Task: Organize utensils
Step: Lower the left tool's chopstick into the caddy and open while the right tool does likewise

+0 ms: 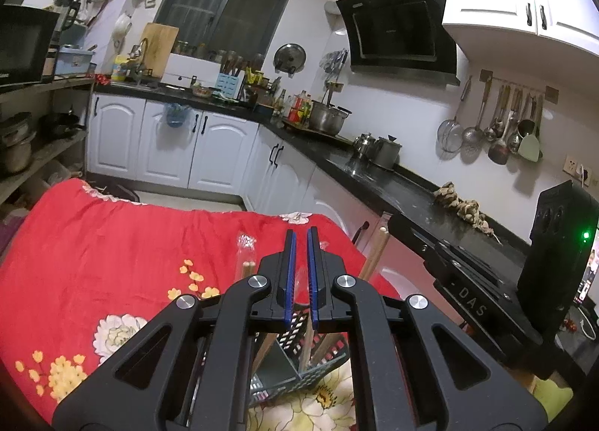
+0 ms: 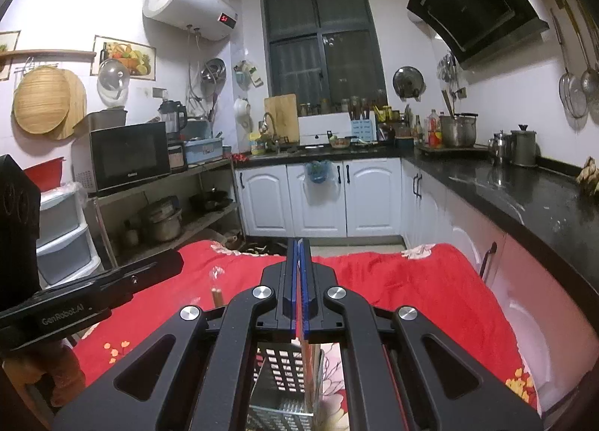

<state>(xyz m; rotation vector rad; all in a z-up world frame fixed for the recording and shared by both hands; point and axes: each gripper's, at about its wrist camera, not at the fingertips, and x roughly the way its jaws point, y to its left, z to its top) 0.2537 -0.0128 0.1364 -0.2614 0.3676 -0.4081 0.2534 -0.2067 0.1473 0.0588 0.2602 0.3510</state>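
Note:
A dark perforated utensil basket [image 1: 299,367] stands on the red floral cloth [image 1: 112,243], right under both grippers; it also shows in the right wrist view [image 2: 284,382]. Wooden sticks, likely chopsticks, stand in it. My left gripper [image 1: 301,234] hovers above the basket, its jaws a narrow gap apart and empty. A wooden handle [image 1: 376,253] rises to its right. A clear plastic sleeve with chopsticks [image 1: 245,255] lies on the cloth; it also shows in the right wrist view [image 2: 216,288]. My right gripper [image 2: 298,242] is shut, with a thin reddish strip running between the pads down toward the basket.
A black counter [image 1: 393,187] with pots runs along the right, white cabinets [image 2: 318,199] at the back. A shelf with a microwave [image 2: 127,155] stands on the left. The other gripper's body [image 2: 86,296] shows at left.

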